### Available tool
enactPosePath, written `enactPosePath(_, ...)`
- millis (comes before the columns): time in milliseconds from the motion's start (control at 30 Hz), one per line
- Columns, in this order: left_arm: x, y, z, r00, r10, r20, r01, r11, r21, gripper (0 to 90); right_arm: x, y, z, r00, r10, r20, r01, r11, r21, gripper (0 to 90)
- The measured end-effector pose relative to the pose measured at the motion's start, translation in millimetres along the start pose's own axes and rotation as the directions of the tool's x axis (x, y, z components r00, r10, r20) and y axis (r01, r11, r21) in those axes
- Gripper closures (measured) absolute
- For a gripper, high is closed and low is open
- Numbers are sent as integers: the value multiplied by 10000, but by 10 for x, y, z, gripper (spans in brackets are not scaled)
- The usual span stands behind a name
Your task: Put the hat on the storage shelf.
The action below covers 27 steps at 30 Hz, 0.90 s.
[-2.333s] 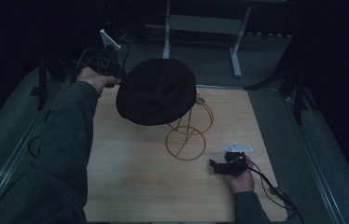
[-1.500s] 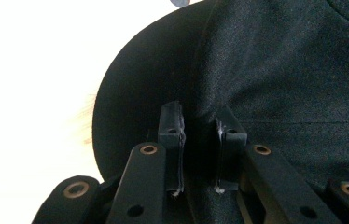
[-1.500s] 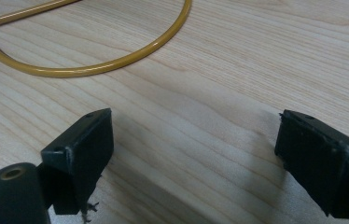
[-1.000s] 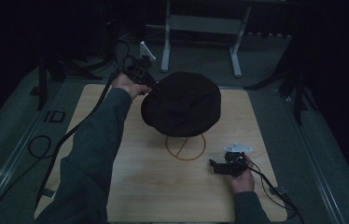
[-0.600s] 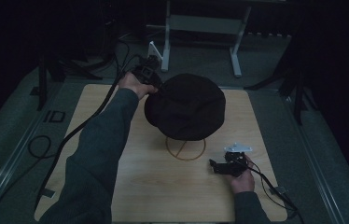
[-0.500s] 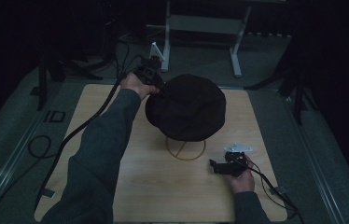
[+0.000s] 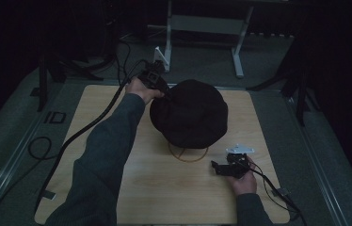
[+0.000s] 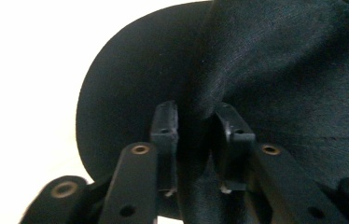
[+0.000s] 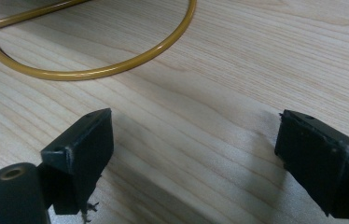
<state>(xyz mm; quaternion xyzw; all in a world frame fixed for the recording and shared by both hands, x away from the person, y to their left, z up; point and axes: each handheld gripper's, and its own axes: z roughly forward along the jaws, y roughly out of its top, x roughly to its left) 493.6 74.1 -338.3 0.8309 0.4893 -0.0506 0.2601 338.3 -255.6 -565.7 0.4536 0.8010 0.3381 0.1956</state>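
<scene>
We see a black hat (image 7: 188, 113) of soft woven cloth, round and domed, sitting crown-up on a stand of thin golden wire whose ring base (image 7: 188, 153) lies flat on the pale wooden table (image 7: 164, 197). Our left gripper (image 7: 164, 92) is at the hat's far-left brim; its jaws have just been opening, a fold of cloth between them. Our right gripper (image 7: 217, 168) rests open and empty, just right of the ring.
</scene>
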Motion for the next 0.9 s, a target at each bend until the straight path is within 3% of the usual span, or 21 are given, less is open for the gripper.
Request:
enactPosePath(267,133,-27,50,9992,-380,151,385,9985,-377,572,1,0,0,10000,16,3,-16,10000,4,115)
enactPosePath(333,164,-41,27,9994,-311,159,320,9980,-547,516,2,0,-1,10000,32,-5,-32,10000,9,115)
enactPosePath(633,293,-120,-49,9988,-469,-132,458,9962,-741,482,2,0,0,10000,22,-4,-22,10000,7,115)
enactPosePath(800,402,-197,-108,9974,-593,-420,562,9958,-723,478,2,0,0,10000,20,-3,-20,10000,5,115)
enactPosePath(900,471,-251,-169,9932,-514,-1047,447,9968,-660,470,1,0,0,10000,12,-9,-12,10000,9,115)
